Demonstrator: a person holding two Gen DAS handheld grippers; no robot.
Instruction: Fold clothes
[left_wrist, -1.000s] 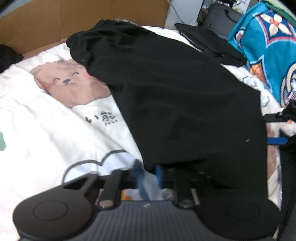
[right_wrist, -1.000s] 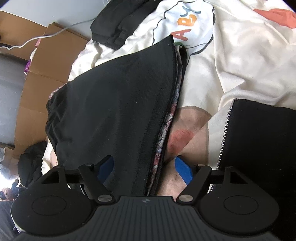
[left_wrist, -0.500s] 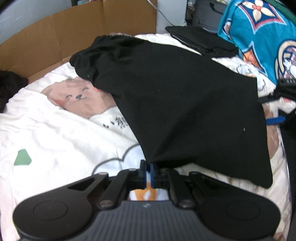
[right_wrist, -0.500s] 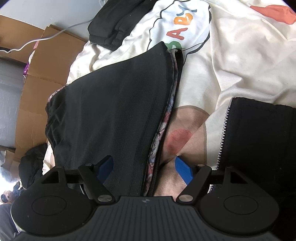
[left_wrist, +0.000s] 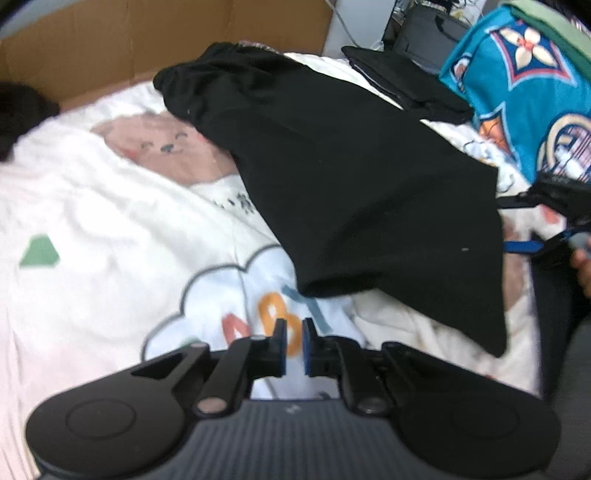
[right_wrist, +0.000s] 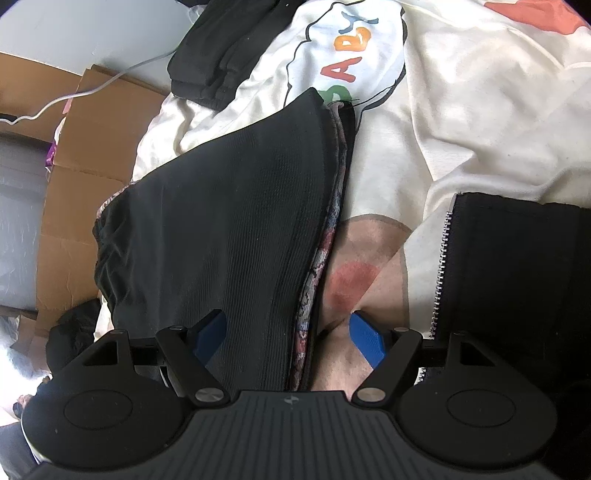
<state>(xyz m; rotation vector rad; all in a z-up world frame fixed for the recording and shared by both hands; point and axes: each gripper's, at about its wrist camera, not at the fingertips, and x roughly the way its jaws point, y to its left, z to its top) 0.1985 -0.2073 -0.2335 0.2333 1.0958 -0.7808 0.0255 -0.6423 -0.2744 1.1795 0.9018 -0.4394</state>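
Bedsheet (left_wrist: 110, 229): left gripper (left_wrist: 294, 345) jaws opening, empty; right gripper (right_wrist: 288, 332) jaws wide.

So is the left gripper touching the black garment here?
Apart. In the left wrist view, the left gripper has its fingers opening with nothing between them; white printed bedding shows between their tips and the black garment's nearest corner.

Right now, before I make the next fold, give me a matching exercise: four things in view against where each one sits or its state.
Things:
1. black knit shorts
2. brown corrugated cardboard sheet
3. turquoise patterned blanket
4. left gripper

Places or states:
A. behind the bed's far edge
B. nothing between its jaws, which are opening
C. spread on the white cartoon-print quilt
D. heaped on the right

Pairs: 1-C, 2-A, 3-D, 4-B
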